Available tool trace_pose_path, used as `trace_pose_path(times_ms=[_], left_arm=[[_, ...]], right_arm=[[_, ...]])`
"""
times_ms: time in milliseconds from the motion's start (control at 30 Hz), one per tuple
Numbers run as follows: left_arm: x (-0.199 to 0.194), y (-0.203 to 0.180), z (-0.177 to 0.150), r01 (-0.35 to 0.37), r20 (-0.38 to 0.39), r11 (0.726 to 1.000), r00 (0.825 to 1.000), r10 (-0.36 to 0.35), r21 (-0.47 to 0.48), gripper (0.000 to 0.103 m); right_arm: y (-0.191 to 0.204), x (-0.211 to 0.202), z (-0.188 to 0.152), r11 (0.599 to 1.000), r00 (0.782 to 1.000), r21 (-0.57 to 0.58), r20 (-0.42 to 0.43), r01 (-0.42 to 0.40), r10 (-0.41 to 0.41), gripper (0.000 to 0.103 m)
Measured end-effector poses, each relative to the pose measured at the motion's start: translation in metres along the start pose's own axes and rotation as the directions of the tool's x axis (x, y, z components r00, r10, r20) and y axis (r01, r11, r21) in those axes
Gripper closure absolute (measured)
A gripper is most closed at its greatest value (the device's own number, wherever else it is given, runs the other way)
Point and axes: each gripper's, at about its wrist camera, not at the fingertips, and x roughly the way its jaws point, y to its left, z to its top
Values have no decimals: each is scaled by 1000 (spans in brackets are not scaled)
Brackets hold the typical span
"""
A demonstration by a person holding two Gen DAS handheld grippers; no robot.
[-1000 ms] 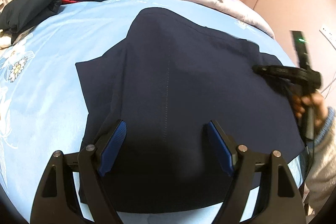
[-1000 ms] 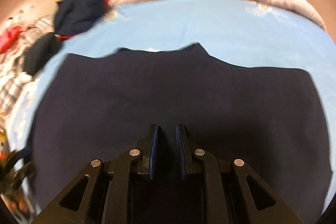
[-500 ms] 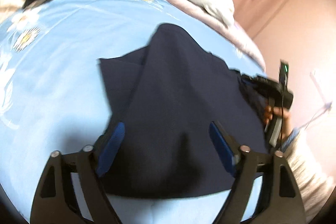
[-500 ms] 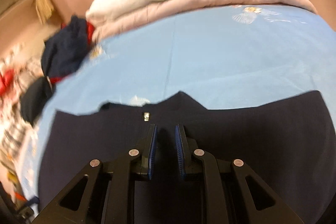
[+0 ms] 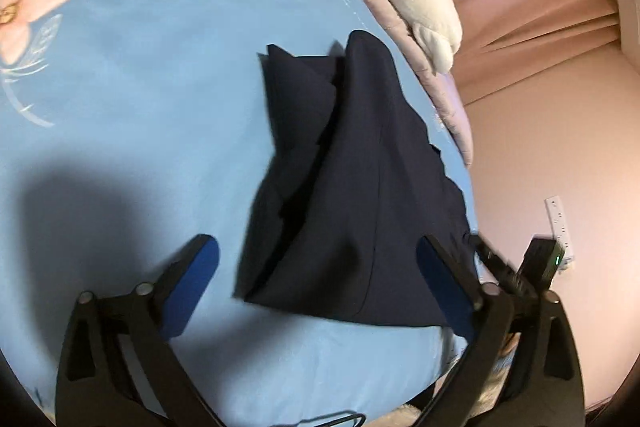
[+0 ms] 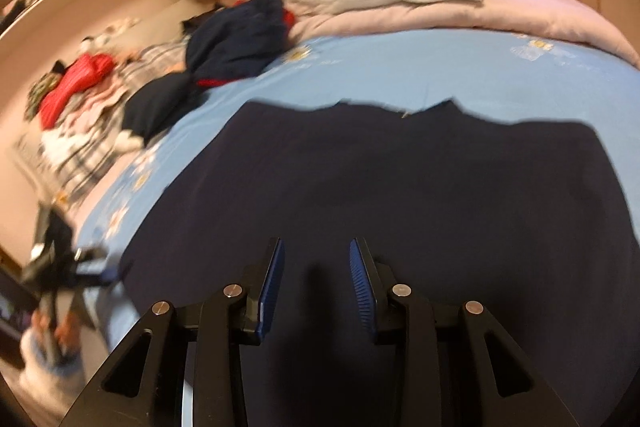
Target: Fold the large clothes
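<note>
Both claws have just been opening and pulling back from the dark navy garment (image 5: 360, 187), now lying folded mid-frame on the blue bed sheet (image 5: 140, 87). Left claw (image 5: 316, 283) is gaping wide, right claw (image 6: 316, 291) partly open, both empty. Next fold wants matched corner grips, edges aligned.

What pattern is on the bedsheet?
Light blue bedsheet printed with white daisies and pink flowers; clearest in the left wrist view.
</note>
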Motion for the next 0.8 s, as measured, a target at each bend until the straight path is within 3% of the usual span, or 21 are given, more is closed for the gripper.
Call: trace_pose_path(times_ms=[167, 467, 600, 667, 733, 800], left_arm=[[23, -6, 24, 50, -61, 999, 997, -49, 3, 1], [70, -30, 49, 63, -147, 996, 988, -52, 71, 1], [82, -42, 51, 43, -148, 994, 989, -29, 97, 2], [83, -48, 49, 10, -129, 992, 992, 6, 122, 7], [82, -53, 46, -58, -111, 986, 991, 76, 159, 30], [81, -55, 45, -119, -93, 976, 986, 138, 180, 40]], right_arm=[[3, -3, -13, 999, 999, 31, 13, -35, 35, 66], [8, 12, -13, 997, 999, 61, 8, -44, 44, 66], [9, 24, -10, 997, 999, 66, 2, -36, 36, 66], [11, 29, -10, 998, 1000, 63, 4, -30, 30, 66], [15, 35, -10, 999, 1000, 41, 1, -8, 8, 66], [17, 45, -12, 1000, 1000, 22, -19, 19, -18, 66]])
